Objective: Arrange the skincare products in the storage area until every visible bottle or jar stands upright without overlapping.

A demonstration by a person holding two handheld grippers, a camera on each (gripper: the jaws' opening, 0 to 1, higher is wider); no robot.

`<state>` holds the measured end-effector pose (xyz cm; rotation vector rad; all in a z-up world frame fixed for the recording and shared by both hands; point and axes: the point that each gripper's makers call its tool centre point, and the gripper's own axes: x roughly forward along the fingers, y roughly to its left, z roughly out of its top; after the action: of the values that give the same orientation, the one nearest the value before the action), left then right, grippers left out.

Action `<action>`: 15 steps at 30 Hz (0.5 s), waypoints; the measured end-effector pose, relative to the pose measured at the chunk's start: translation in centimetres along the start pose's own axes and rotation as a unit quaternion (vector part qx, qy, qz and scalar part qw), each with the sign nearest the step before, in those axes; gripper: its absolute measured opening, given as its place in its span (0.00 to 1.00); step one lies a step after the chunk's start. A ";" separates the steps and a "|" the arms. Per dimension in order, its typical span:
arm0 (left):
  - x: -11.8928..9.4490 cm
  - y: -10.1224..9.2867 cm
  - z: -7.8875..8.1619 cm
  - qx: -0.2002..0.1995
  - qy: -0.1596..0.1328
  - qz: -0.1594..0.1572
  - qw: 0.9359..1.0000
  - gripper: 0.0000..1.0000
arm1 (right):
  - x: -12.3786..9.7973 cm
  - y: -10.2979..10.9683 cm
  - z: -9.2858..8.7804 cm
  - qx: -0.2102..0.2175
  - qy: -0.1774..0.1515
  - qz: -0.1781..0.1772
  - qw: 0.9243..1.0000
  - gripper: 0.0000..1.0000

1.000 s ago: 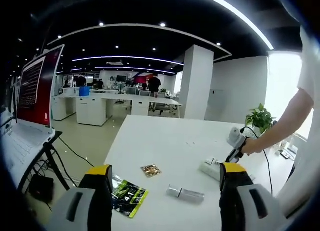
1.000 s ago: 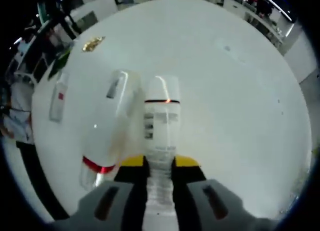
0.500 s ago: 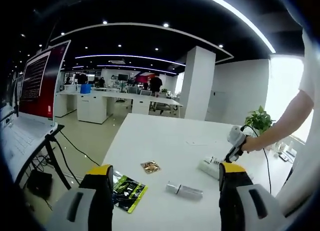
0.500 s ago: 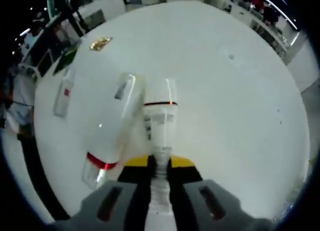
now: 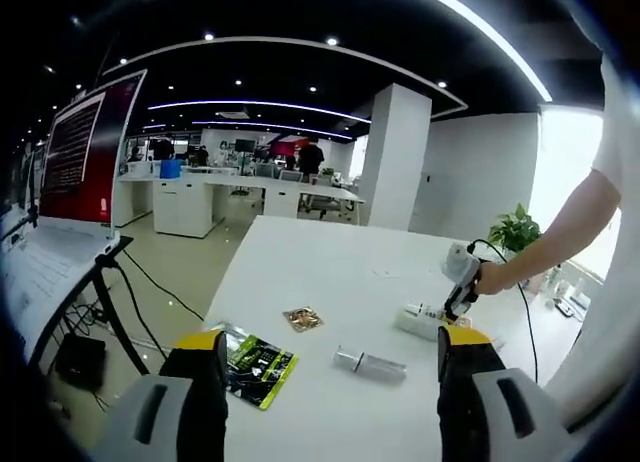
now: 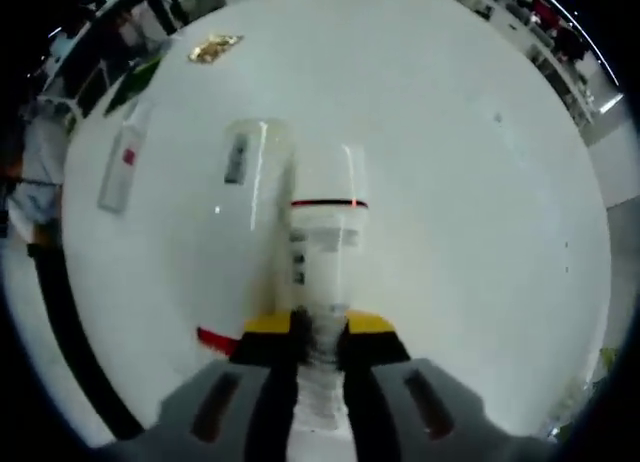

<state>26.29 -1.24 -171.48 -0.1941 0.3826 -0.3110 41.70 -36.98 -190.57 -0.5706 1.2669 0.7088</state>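
In the right gripper view my right gripper (image 6: 318, 327) is shut on the near end of a white bottle (image 6: 322, 247). It has a red band and a clear cap that points away from me. A second white bottle (image 6: 245, 222) lies on its side just left of it, partly behind it. A clear tube (image 6: 118, 168) lies further left. In the left gripper view my left gripper (image 5: 333, 344) stands open over the near table edge, with nothing between its jaws. There the tube (image 5: 369, 362) lies ahead and the bottles (image 5: 418, 322) sit under the right gripper (image 5: 458, 275), held by a hand.
A green sachet (image 5: 255, 361) and a small gold sachet (image 5: 302, 318) lie on the white table (image 5: 330, 272) near its left edge. A laptop (image 5: 82, 147) on a stand is off the table to the left. A potted plant (image 5: 516, 232) stands at the far right.
The right gripper stays shut on the bottle and has risen slightly; the lying bottle now sits closer beside and partly behind it. The left view has shifted a little, with its jaws still open.
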 end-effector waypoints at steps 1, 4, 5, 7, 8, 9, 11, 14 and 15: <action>0.0 0.2 -0.1 -0.001 0.002 0.000 1.000 0.89 | -0.1 0.1 0.1 -0.017 -0.003 -0.005 1.000 0.08; 0.1 0.2 -0.3 0.002 0.008 -0.005 1.000 0.89 | -0.3 0.1 0.7 -0.080 -0.010 -0.023 0.996 0.04; 0.2 0.2 -0.4 0.002 0.010 -0.007 1.000 0.88 | -0.4 0.2 0.7 -0.100 -0.011 -0.021 0.995 0.03; 0.7 0.2 -0.4 0.002 0.012 -0.011 1.000 0.88 | -0.6 0.4 0.5 -0.113 -0.017 -0.019 0.993 0.02; 0.9 0.1 -0.4 0.002 0.013 -0.013 1.000 0.88 | -0.5 0.5 0.5 -0.092 -0.021 -0.010 0.996 0.02; 1.1 0.0 -0.3 0.001 0.013 -0.015 1.000 0.88 | -0.5 0.4 0.6 -0.078 -0.030 -0.006 0.997 0.02; 1.6 -0.5 0.2 0.004 0.009 -0.021 1.000 0.88 | -0.7 0.0 0.4 -0.076 -0.033 -0.001 0.997 0.02; 2.1 -1.0 0.5 0.008 0.009 -0.026 1.000 0.87 | -0.6 0.1 0.1 -0.069 -0.032 0.019 0.997 0.02; 2.3 -1.1 0.4 0.008 0.008 -0.026 1.000 0.87 | -0.7 -0.1 0.0 -0.070 -0.035 0.014 0.997 0.02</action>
<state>28.18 -2.94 -171.57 -0.1856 0.3917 -0.3678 41.67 -37.15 -189.87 -0.6386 1.1688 0.8390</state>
